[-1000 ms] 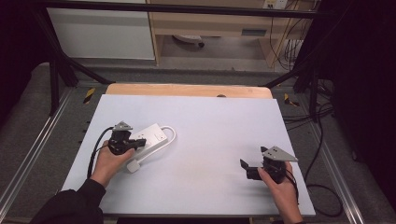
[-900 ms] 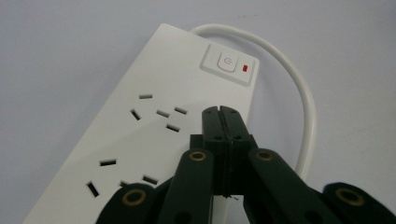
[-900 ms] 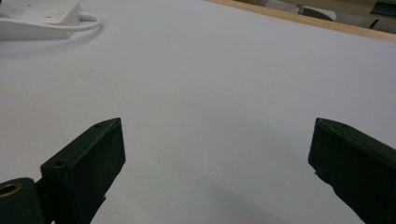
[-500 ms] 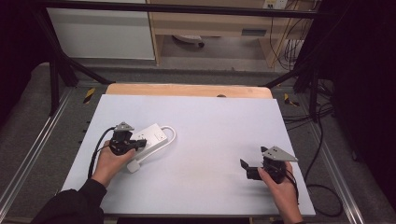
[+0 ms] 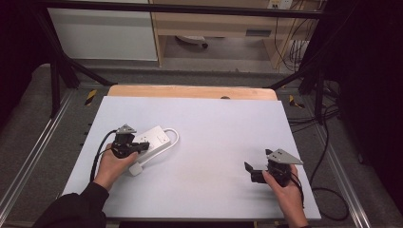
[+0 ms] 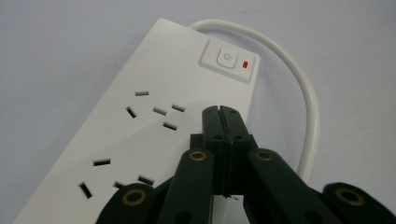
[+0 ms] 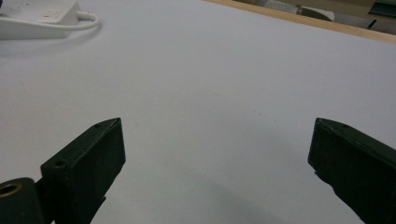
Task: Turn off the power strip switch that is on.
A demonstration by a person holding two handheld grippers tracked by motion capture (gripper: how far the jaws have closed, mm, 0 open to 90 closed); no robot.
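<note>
Left gripper view: my left hand-held gripper (image 6: 223, 112), jaws closed on nothing, poised over the white power strip (image 6: 140, 135) at the tabletop's (image 5: 214, 123) left, its switch (image 6: 227, 59) apparently unpressed; right hand-held gripper (image 7: 215, 163) wide, idle near right.

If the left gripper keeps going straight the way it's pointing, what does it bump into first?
Probably the white power strip. The left gripper, jaws shut together, points along and down over the strip's top, toward its switch. It likely meets the strip's face just short of that switch, though how high it sits above the strip is hard to judge.
</note>
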